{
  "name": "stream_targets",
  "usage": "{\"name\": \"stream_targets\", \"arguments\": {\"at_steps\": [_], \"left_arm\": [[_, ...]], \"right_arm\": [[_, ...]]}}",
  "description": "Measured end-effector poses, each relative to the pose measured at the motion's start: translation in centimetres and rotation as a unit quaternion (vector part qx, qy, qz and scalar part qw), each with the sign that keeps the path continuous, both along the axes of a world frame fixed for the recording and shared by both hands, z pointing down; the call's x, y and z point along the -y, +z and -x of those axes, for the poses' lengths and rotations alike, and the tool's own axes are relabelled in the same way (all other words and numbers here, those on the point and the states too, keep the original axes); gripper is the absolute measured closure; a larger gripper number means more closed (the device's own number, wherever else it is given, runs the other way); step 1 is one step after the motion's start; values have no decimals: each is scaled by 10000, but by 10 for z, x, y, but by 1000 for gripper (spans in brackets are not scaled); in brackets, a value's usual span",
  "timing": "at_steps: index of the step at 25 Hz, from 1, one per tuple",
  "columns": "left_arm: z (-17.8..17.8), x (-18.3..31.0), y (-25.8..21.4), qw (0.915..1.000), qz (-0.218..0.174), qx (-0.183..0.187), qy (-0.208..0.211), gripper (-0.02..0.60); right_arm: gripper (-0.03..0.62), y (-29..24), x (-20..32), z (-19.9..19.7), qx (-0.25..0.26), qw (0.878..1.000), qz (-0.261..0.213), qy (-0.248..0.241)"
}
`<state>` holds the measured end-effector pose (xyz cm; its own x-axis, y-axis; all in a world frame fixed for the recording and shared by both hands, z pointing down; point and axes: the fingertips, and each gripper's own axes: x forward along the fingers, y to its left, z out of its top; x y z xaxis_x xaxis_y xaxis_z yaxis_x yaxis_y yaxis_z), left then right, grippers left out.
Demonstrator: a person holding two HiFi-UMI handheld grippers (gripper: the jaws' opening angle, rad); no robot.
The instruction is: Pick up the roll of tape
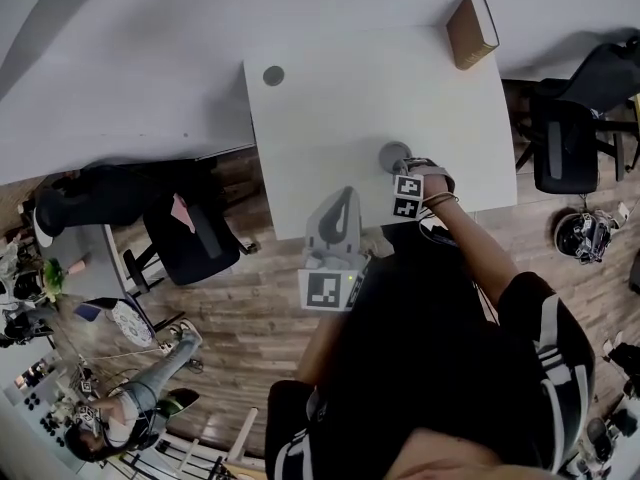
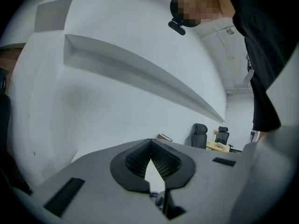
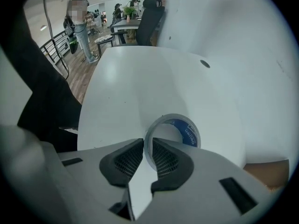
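Observation:
The roll of tape (image 1: 393, 154) is grey outside with a blue printed core. It lies flat on the white table (image 1: 350, 98) near the front edge. My right gripper (image 1: 398, 166) points steeply down onto it. In the right gripper view one finger sits inside the ring and the other outside, with the near wall of the roll of tape (image 3: 187, 129) pinched between the pads of the right gripper (image 3: 147, 143). My left gripper (image 1: 345, 196) hovers over the table's front edge, left of the tape. In its own view the left gripper (image 2: 150, 141) has its tips together and holds nothing.
A brown box (image 1: 471, 30) stands at the table's far right corner, and a grey round cap (image 1: 273, 75) sits near its far left corner. Black office chairs stand left (image 1: 190, 233) and right (image 1: 565, 143) of the table. Another person (image 1: 130, 398) sits at bottom left.

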<state>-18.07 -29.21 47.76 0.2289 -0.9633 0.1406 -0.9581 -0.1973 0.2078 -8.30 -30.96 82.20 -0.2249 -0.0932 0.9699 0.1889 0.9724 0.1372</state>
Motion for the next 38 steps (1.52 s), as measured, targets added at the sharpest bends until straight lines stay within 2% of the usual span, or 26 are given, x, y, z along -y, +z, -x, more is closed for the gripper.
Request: {"name": "stream_targets", "arguments": {"at_steps": [5, 8, 11, 14, 17, 22, 26, 31, 33, 35, 38], "left_arm": [[-5, -33, -12, 9998, -169, -52, 27, 558], [-6, -66, -15, 9995, -301, -78, 89, 558], [-4, -106, -19, 9991, -326, -238, 89, 558], [-6, -145, -19, 9987, -425, -214, 206, 558], [-13, -176, -19, 9981, -466, -220, 342, 558], [-27, -210, -25, 9980, -462, -167, 407, 558], [-40, -218, -32, 9979, -517, -68, 393, 558], [-69, -225, -58, 9961, -822, -15, 321, 558], [-84, -227, -64, 9956, -882, 24, 321, 558], [-98, -229, -66, 9954, -917, 47, 260, 558], [-121, -232, -66, 9951, -968, 65, 199, 558]], "right_arm": [[525, -10, -20, -4, 122, 9992, 163, 346], [522, -21, -42, -7, 354, 9961, 273, 765], [522, -38, -69, -10, 753, 9876, 330, 1339], [525, -70, -95, -15, 1358, 9706, 417, 1941], [525, -120, -110, -21, 2182, 9424, 325, 2516], [528, -211, -128, -52, 3389, 8822, -64, 3268], [528, -283, -136, -82, 4290, 8321, -450, 3487], [530, -348, -159, -129, 5096, 7738, -822, 3672], [531, -363, -172, -143, 5346, 7555, -827, 3696], [530, -374, -185, -153, 5556, 7421, -791, 3665], [531, -379, -199, -164, 5745, 7339, -743, 3546]]}}
